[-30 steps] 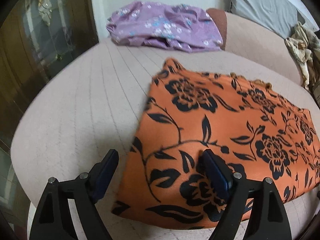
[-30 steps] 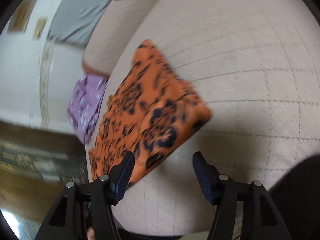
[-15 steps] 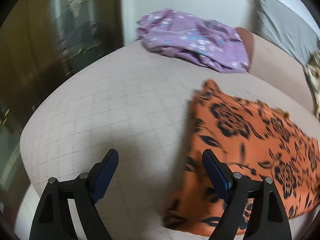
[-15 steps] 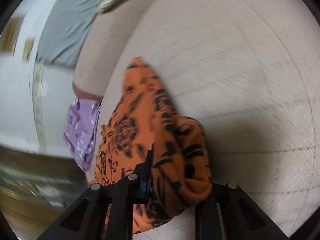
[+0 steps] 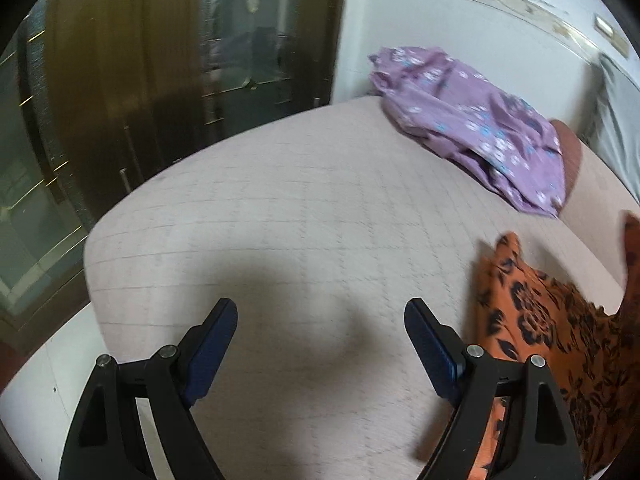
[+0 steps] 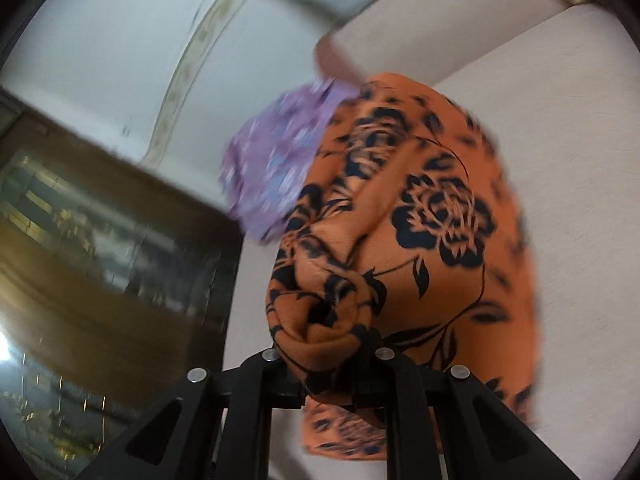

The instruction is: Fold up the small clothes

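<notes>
An orange garment with black flowers [image 6: 440, 220] hangs bunched from my right gripper [image 6: 324, 364], lifted off the pale quilted bed [image 6: 580, 140]. The jaws are still closing, and they pinch a thick fold of that cloth, which hides the fingertips. In the left wrist view the rest of the orange garment [image 5: 560, 340] lies at the right edge, partly raised. My left gripper [image 5: 320, 308] stands open over bare bed [image 5: 300, 200] to the left of the garment, with nothing between its fingers.
A purple floral garment [image 5: 472, 128] lies crumpled at the bed's far side by the white wall, and the purple garment [image 6: 276, 160] shows behind the orange one. A dark glass-door cabinet [image 5: 120, 80] stands left of the bed. A grey pillow [image 5: 616, 120] sits far right.
My right gripper closed on the orange garment's near edge and lifted it, bunching the cloth. My left gripper swung left off the garment onto bare bed and stayed open.
</notes>
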Motion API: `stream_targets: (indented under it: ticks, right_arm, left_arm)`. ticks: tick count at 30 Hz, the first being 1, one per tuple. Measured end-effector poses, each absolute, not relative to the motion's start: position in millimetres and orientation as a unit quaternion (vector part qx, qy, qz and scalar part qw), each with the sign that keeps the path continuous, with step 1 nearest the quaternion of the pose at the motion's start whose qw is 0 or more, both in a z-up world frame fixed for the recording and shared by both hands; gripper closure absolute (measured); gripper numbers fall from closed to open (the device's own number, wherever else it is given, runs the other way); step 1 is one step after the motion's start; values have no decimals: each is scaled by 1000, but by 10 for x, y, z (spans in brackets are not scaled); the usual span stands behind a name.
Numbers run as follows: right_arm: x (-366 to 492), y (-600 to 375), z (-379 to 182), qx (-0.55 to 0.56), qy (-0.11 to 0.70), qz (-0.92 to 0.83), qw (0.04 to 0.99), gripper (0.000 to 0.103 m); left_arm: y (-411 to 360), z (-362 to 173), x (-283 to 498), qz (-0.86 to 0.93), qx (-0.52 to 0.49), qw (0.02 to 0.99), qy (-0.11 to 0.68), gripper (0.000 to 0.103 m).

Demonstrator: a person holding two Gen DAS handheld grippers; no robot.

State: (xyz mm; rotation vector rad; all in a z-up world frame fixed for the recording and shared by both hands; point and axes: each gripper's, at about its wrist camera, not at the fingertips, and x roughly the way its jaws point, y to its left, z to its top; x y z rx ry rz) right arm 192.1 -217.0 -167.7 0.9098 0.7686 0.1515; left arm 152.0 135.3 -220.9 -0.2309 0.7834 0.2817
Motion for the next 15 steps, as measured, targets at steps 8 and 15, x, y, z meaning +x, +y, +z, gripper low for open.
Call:
stream_targets:
  ticks: [8, 15]
  right_arm:
    - [2137, -963, -2400, 404, 464, 120, 779, 88]
    - [1982, -1055, -2401, 417, 445, 168, 775, 88]
  left_arm:
    - [1671, -2291, 1510, 169, -132, 894, 392, 17]
    - [1599, -2254, 1524, 166, -126, 900, 382, 17]
